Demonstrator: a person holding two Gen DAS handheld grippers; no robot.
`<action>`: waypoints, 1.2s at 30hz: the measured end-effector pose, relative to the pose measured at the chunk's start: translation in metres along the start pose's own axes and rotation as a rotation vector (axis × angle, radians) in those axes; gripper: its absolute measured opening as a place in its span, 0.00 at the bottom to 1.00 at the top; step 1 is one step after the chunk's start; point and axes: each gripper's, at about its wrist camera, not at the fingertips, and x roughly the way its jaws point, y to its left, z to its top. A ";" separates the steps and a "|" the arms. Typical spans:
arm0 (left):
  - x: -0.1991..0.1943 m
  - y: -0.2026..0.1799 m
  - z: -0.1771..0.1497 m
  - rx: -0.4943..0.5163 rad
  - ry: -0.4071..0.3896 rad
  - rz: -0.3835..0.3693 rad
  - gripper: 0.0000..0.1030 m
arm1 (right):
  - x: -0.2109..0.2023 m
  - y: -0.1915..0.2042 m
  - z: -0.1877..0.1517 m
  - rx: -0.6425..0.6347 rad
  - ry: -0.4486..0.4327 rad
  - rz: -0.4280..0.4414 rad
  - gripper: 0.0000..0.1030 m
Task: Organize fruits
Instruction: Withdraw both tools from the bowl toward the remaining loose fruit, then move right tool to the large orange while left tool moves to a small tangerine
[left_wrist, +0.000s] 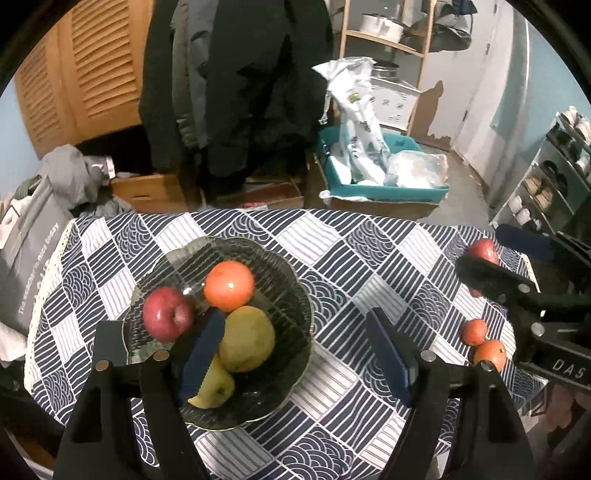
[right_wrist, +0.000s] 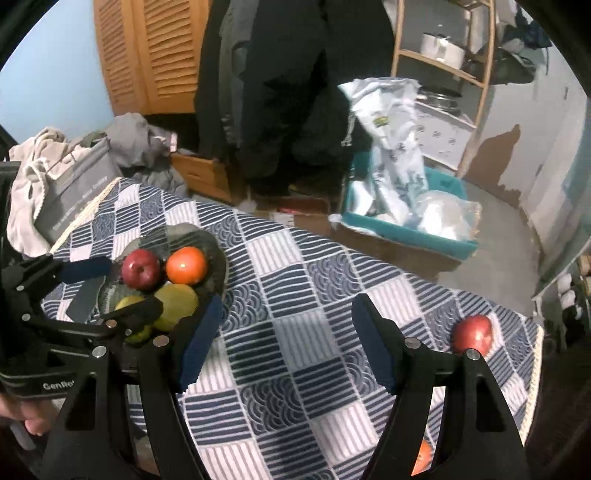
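A dark glass bowl (left_wrist: 291, 295) (right_wrist: 218, 254) on the checked tablecloth (left_wrist: 343, 254) holds a red apple (left_wrist: 168, 314) (right_wrist: 140, 267), an orange fruit (left_wrist: 229, 284) (right_wrist: 185, 265) and two yellow-green pears (left_wrist: 247, 339) (right_wrist: 175, 301). My left gripper (left_wrist: 295, 354) (right_wrist: 86, 282) hangs open over the bowl's right side, its left pad over the pears, gripping nothing. My right gripper (right_wrist: 286, 343) (left_wrist: 498, 256) is open above bare cloth right of the bowl. A second red apple (right_wrist: 472, 334) (left_wrist: 482, 251) lies near the table's right edge. Two small oranges (left_wrist: 474, 331) (left_wrist: 489, 354) sit nearer the front right.
Beyond the table's far edge are dark coats (left_wrist: 251, 92), cardboard boxes (left_wrist: 147, 192), a teal bin with plastic bags (left_wrist: 384, 192) and a wooden shelf (left_wrist: 388, 40). A grey bag (left_wrist: 33, 236) stands at the table's left. A shoe rack (left_wrist: 554, 177) stands at the right.
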 end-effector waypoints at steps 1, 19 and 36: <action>-0.001 -0.003 0.000 0.006 -0.002 -0.003 0.78 | -0.005 -0.004 -0.001 0.003 -0.003 -0.014 0.71; -0.021 -0.070 -0.002 0.124 -0.049 -0.069 0.82 | -0.056 -0.064 -0.036 0.098 -0.032 -0.106 0.79; 0.009 -0.129 -0.019 0.249 0.020 -0.096 0.83 | -0.054 -0.133 -0.100 0.237 0.070 -0.175 0.80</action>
